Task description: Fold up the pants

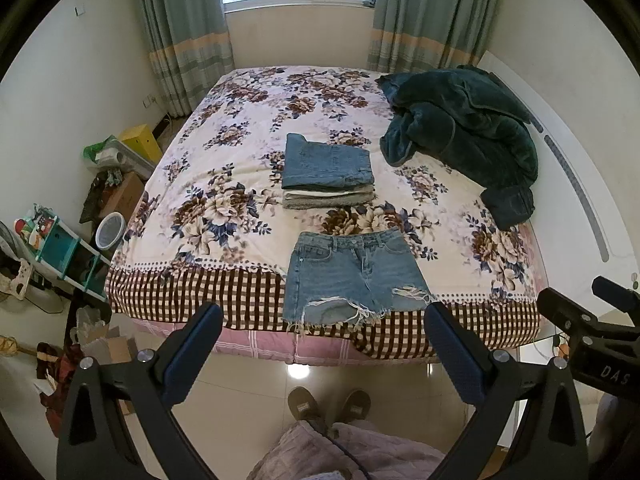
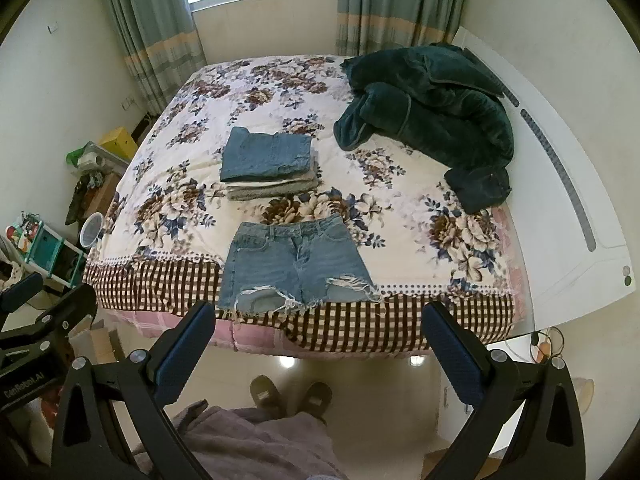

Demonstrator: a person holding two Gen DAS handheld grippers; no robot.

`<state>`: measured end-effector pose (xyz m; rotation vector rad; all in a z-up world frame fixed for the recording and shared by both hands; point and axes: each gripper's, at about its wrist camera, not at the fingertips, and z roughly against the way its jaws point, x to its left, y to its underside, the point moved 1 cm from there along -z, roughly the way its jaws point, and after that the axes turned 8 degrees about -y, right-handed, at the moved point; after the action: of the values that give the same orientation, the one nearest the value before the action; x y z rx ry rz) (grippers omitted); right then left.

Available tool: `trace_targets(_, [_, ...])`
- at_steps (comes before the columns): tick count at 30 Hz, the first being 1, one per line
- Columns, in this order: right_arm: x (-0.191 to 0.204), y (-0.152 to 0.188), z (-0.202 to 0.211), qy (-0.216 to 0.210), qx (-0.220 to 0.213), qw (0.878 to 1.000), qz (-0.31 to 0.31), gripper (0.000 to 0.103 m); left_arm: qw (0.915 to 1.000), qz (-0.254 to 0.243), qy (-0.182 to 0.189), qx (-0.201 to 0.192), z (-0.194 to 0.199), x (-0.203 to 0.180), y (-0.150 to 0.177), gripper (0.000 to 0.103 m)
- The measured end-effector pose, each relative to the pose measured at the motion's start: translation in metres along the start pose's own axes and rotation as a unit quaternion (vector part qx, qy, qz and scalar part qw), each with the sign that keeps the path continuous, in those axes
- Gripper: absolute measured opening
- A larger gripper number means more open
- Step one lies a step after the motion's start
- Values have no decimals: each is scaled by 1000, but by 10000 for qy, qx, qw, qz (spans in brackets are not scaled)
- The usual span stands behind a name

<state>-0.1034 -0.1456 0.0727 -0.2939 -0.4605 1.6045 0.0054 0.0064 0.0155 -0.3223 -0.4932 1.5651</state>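
A pair of light blue denim shorts [image 1: 352, 276] with frayed hems lies flat at the near edge of the bed, waistband away from me; it also shows in the right wrist view [image 2: 296, 264]. My left gripper [image 1: 324, 344] is open and empty, held over the floor short of the bed edge. My right gripper [image 2: 320, 340] is open and empty at the same height, and its body shows at the right of the left wrist view [image 1: 592, 336]. Both are well back from the shorts.
A stack of folded clothes [image 1: 328, 172] topped by denim sits mid-bed behind the shorts. A dark green fleece garment [image 1: 464, 128] is heaped at the right. The floral bedspread [image 1: 224, 168] covers the bed. Shelves and clutter [image 1: 60, 248] stand on the left floor.
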Motion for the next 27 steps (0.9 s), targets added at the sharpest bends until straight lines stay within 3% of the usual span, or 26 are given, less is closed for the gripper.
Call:
trace_targets(8, [15,-11,-30,82,212,9997,-98,103,9999,101,79,39,-18,22,-6,103])
trace_targets(16, [-7,-32,-103,72,529,9976,-450,103,9993,267,-255,-13,-87,43,-20,103])
trace_targets(21, [-41,-50,-170,89,821,9958,-394,103,9970,118,-765,29,-145,22,-22,103])
trace_targets(25, [-84,-72,-240,-96,1162,9929,-252,103,9933,217,-1067,382,-200,-12,-17,103])
trace_targets(26, [-96,-78,-256,-207,1224,9920,-238,102,9921,273,-1130,468,-212,-20,-16,103])
trace_targets(27, [-110,-84,-275,-342,1282,9909,-220,94,9907,334,-1187,573,-225,-31,-13,103])
